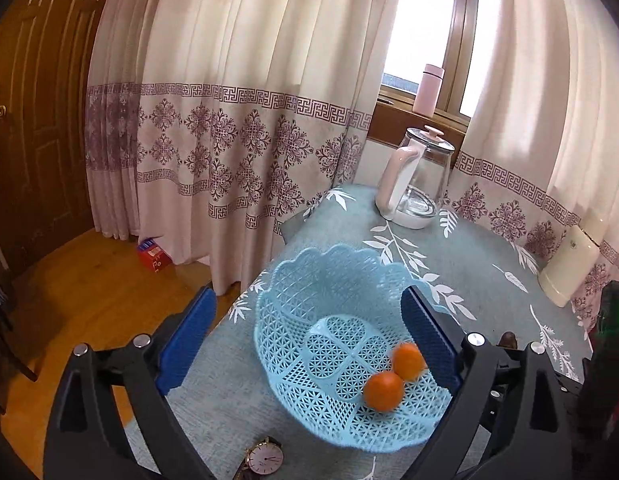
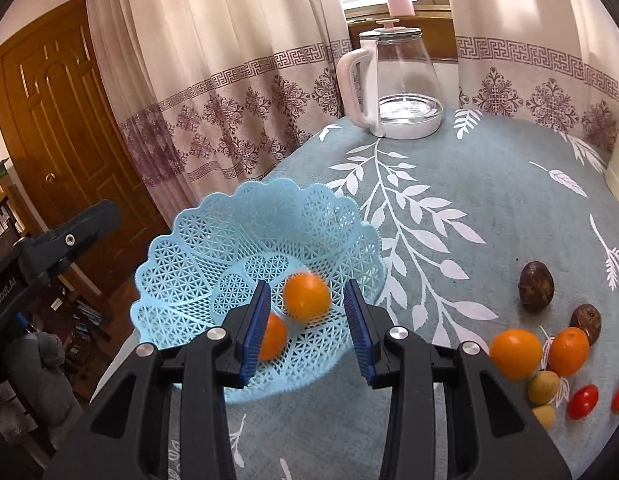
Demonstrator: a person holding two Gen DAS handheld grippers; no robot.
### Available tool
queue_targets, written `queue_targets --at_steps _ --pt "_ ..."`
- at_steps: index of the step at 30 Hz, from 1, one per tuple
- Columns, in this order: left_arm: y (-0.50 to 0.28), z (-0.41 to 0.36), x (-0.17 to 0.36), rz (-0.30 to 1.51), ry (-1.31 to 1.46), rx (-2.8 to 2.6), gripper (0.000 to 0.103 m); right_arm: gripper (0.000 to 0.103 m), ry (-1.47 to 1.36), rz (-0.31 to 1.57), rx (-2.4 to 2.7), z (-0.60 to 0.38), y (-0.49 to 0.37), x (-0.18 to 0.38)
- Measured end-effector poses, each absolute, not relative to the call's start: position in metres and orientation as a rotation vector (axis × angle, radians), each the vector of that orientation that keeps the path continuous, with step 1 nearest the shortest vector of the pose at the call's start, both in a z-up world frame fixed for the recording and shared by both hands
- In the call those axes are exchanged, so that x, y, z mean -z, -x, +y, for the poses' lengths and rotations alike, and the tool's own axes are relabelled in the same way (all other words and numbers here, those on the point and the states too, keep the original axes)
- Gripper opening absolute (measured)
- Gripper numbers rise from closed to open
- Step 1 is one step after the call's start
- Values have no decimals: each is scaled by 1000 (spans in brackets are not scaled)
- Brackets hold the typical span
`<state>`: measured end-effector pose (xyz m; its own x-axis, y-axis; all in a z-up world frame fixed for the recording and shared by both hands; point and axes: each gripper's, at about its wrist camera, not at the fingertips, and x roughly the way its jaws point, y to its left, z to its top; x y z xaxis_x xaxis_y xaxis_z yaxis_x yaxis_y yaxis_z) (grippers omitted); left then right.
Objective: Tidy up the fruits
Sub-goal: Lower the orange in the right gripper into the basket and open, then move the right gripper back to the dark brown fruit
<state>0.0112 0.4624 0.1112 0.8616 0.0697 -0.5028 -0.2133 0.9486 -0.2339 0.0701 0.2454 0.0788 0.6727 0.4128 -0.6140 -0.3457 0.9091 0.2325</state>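
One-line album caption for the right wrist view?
Open hand-held gripper above a blue basket holding two oranges.

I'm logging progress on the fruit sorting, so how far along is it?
Done: two oranges lie in the light blue lattice plastic basket. In hand: nothing; the right gripper hangs over the basket with jaws open, and the left gripper is open too. Left on the teal leaf-print tablecloth: two more oranges, two brown round fruits, two small yellowish fruits and two red tomatoes.
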Motion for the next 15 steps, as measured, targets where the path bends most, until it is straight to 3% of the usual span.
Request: queue_targets --at_steps 4,10,12,15 --pt "-13 462 -110 518 294 -151 96 40 -111 710 -414 240 -66 -78" --pt "-13 459 -109 522 302 -151 100 52 -143 707 -390 230 -58 -74" --pt "-13 458 -109 525 307 -150 100 64 -159 697 -374 226 -55 -74" --pt "-13 457 -110 525 310 -143 100 72 -181 684 -356 219 -51 -75"
